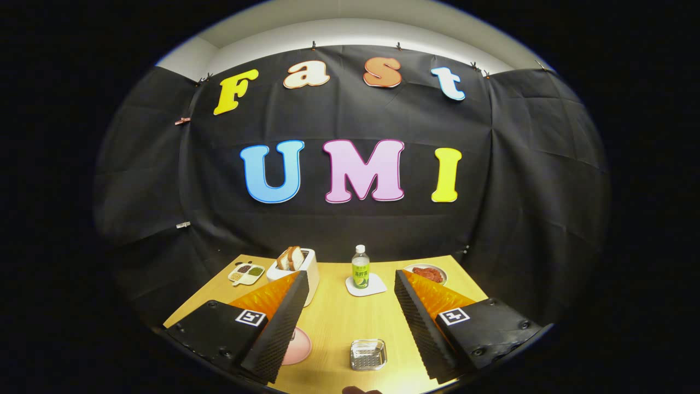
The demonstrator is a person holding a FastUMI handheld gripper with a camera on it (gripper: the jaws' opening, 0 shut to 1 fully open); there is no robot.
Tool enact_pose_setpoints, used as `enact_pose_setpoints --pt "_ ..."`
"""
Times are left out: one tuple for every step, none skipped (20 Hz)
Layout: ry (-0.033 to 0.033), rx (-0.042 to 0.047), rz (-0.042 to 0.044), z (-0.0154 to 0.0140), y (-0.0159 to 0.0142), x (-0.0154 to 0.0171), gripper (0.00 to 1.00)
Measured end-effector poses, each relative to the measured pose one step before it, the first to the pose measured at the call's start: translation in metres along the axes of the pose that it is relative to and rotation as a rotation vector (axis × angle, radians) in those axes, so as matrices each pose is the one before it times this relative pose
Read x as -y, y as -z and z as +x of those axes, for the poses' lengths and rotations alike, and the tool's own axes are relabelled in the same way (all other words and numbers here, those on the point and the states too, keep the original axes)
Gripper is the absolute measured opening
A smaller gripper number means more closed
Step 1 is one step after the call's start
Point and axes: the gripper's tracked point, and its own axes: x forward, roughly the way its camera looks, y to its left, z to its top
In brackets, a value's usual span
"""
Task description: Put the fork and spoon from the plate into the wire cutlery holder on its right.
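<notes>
On the wooden surface (333,323), the wire cutlery holder (368,354) sits between the fingers, which stand spread wide apart and grip nothing; the gripper (350,314) hangs above it. A pink plate (298,347) peeks out from behind the left finger; fork and spoon cannot be made out. Beyond the fingers stand a bottle (360,267) on a white coaster (365,286), a toaster holding bread (295,265), a small divided dish (246,273) and a plate of red food (426,273).
</notes>
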Motion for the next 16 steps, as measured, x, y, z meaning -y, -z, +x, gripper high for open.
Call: enact_pose_setpoints --pt "-0.01176 -0.02878 -0.00507 0.00291 0.00936 -0.00699 0.98" --pt "-0.01182 -0.04146 -0.0035 0.00346 0.01352 -0.00825 0.98" --pt "-0.01739 -0.02988 0.00205 0.00375 0.01134 -0.00902 0.98" --pt "-0.01238 -0.03353 0.00279 0.00431 0.0093 -0.00834 0.99" --pt "-0.01194 -0.03432 0.0009 0.00425 0.01034 -0.00714 0.99" --pt "-0.01217 -0.04018 -0.00147 0.00697 0.01368 -0.00885 0.99" --pt "-0.01353 -0.04086 -0.00551 0.0079 0.01328 -0.00886 0.99" --pt "-0.00688 -0.03814 -0.00705 0.00812 0.01151 -0.008 0.99" --pt "-0.00935 -0.03336 -0.00861 0.00782 0.00973 -0.00754 0.99" --pt "-0.00647 -0.03459 -0.01025 0.00919 0.0107 -0.00691 0.99" --pt "-0.00868 -0.04071 -0.01198 0.00766 0.01223 -0.00819 0.99" --pt "-0.00958 -0.03797 -0.01004 0.00828 0.01087 -0.00754 0.99" --pt "-0.0045 -0.03664 -0.00722 0.00919 0.01038 -0.00739 0.99" --pt "-0.0066 -0.03968 -0.00598 0.01217 0.01093 -0.00607 0.99" --pt "0.00049 -0.03687 -0.00294 0.01172 0.01123 -0.00516 0.99" --pt "0.0023 -0.04659 0.00016 0.01187 0.01107 -0.00441 0.99"
